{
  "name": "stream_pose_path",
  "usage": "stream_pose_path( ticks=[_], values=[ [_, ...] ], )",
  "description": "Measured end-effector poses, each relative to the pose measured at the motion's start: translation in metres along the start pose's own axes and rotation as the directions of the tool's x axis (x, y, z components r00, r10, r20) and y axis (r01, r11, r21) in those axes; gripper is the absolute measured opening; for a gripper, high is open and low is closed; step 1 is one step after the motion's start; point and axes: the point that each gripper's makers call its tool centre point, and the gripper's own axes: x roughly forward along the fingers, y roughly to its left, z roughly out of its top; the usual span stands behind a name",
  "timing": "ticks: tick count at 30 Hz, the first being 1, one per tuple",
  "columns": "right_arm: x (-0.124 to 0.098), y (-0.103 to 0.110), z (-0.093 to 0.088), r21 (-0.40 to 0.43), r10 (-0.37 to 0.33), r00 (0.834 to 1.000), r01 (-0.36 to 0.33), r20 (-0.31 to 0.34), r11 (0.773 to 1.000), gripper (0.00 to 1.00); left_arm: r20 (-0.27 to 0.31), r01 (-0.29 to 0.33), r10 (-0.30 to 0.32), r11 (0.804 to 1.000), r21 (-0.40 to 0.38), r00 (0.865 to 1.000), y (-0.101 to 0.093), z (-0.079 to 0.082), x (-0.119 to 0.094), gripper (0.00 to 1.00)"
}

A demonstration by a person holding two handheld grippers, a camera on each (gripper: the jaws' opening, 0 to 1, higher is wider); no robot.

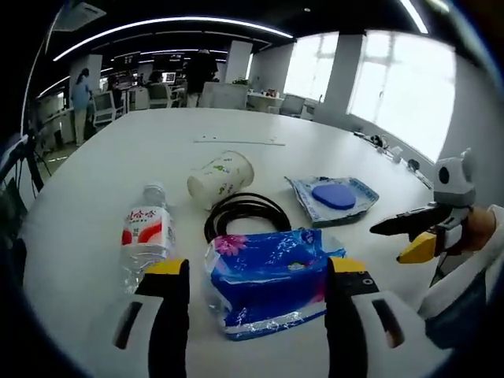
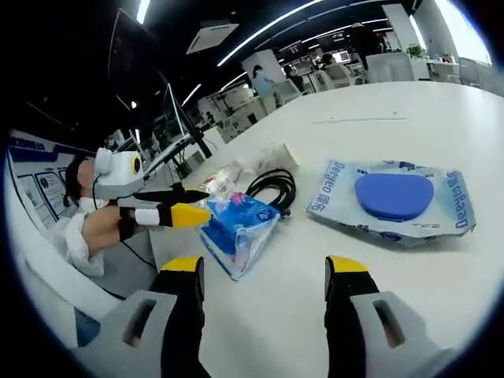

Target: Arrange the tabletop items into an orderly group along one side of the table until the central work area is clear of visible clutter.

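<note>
A blue tissue pack (image 1: 268, 279) lies on the white table (image 1: 157, 150), between the wide-apart jaws of my open left gripper (image 1: 256, 272); whether they touch it is unclear. Beyond it lie a black cable coil (image 1: 246, 214), a paper cup (image 1: 220, 179) on its side, a clear water bottle (image 1: 146, 236) with a red label, and a packet with a blue disc (image 1: 335, 197). My right gripper (image 1: 390, 242) hovers open at the table's right edge. In the right gripper view my right gripper (image 2: 264, 268) is open over bare table, facing the disc packet (image 2: 394, 197), tissue pack (image 2: 236, 232), cable (image 2: 272, 189) and left gripper (image 2: 206, 203).
A thin strip (image 1: 240, 142) lies on the far part of the table. Office desks, chairs and monitors (image 1: 150, 90) stand behind, with people among them. Bright windows (image 1: 394, 87) run along the right. The table's near edge (image 2: 165, 268) drops off beside the tissue pack.
</note>
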Motion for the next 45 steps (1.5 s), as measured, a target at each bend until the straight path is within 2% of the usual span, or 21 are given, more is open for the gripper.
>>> stream_pose_path(
  ticks=[4, 10, 14, 22, 24, 25, 26, 28, 30, 32, 33, 35, 38, 41, 45],
  values=[
    [0.012, 0.004, -0.006, 0.004, 0.016, 0.999, -0.016, -0.03, 1.0, 0.57, -0.014, 0.009, -0.009, 1.0, 0.022, 1.0, -0.004, -0.002, 0.002, 0.67],
    [0.024, 0.007, -0.005, 0.005, 0.023, 0.999, -0.022, -0.039, 1.0, 0.54, -0.077, 0.027, -0.026, 1.0, 0.016, 0.997, -0.006, -0.017, 0.006, 0.65],
    [0.035, 0.009, -0.007, 0.026, 0.033, 0.999, -0.032, -0.034, 0.999, 0.48, -0.069, 0.035, -0.036, 0.999, -0.01, 0.997, -0.005, -0.016, 0.007, 0.65],
    [0.047, 0.011, -0.012, 0.01, 0.037, 0.998, -0.036, -0.057, 0.999, 0.38, -0.113, 0.031, -0.032, 0.999, -0.011, 0.993, -0.002, -0.026, 0.008, 0.56],
    [0.049, 0.011, -0.015, 0.013, 0.038, 0.997, -0.037, -0.061, 0.999, 0.36, -0.142, 0.015, -0.015, 1.0, -0.005, 0.99, 0.002, -0.031, 0.007, 0.5],
    [0.051, 0.01, -0.016, 0.017, 0.037, 0.997, -0.036, -0.067, 0.999, 0.33, -0.173, -0.001, 0.009, 0.999, 0.044, 0.985, 0.006, -0.035, 0.005, 0.47],
    [0.052, 0.009, -0.018, 0.02, 0.037, 0.997, -0.035, -0.072, 0.999, 0.31, -0.18, -0.007, 0.02, 0.997, 0.074, 0.983, 0.007, -0.036, 0.006, 0.43],
    [0.054, 0.008, -0.02, 0.019, 0.031, 0.996, -0.03, -0.082, 0.999, 0.24, -0.195, -0.01, 0.029, 0.995, 0.095, 0.98, 0.006, -0.038, 0.006, 0.38],
    [0.057, 0.006, -0.024, 0.015, 0.024, 0.995, -0.023, -0.093, 1.0, 0.17, -0.188, -0.001, 0.014, 0.997, 0.073, 0.982, 0.005, -0.037, 0.006, 0.33],
    [0.055, 0.001, -0.024, 0.016, 0.012, 0.997, -0.011, -0.076, 1.0, 0.1, -0.18, 0.005, 0.001, 0.999, 0.032, 0.984, 0.005, -0.036, 0.005, 0.28],
    [0.055, -0.001, -0.023, 0.055, 0.009, 0.998, -0.005, -0.068, 0.998, 0.09, -0.178, 0.006, -0.003, 1.0, 0.018, 0.984, 0.005, -0.036, 0.004, 0.24],
    [0.054, -0.002, -0.024, 0.072, 0.012, 0.998, -0.007, -0.069, 0.997, 0.06, -0.182, 0.005, -0.006, 1.0, -0.004, 0.983, 0.007, -0.036, 0.002, 0.11],
    [0.05, -0.004, -0.024, 0.107, 0.009, 0.999, -0.004, -0.051, 0.994, 0.03, -0.161, 0.027, -0.04, 0.996, -0.082, 0.986, 0.002, -0.034, 0.003, 0.08],
    [0.048, -0.003, -0.025, 0.117, 0.01, 0.999, -0.004, -0.051, 0.993, 0.02, -0.186, 0.039, -0.048, 0.998, -0.051, 0.981, -0.005, -0.038, 0.004, 0.04],
    [0.045, -0.004, -0.027, 0.122, 0.003, 0.999, 0.003, -0.05, 0.993, 0.0, -0.187, 0.064, -0.071, 0.997, -0.041, 0.98, -0.012, -0.037, 0.004, 0.0]
  ],
)
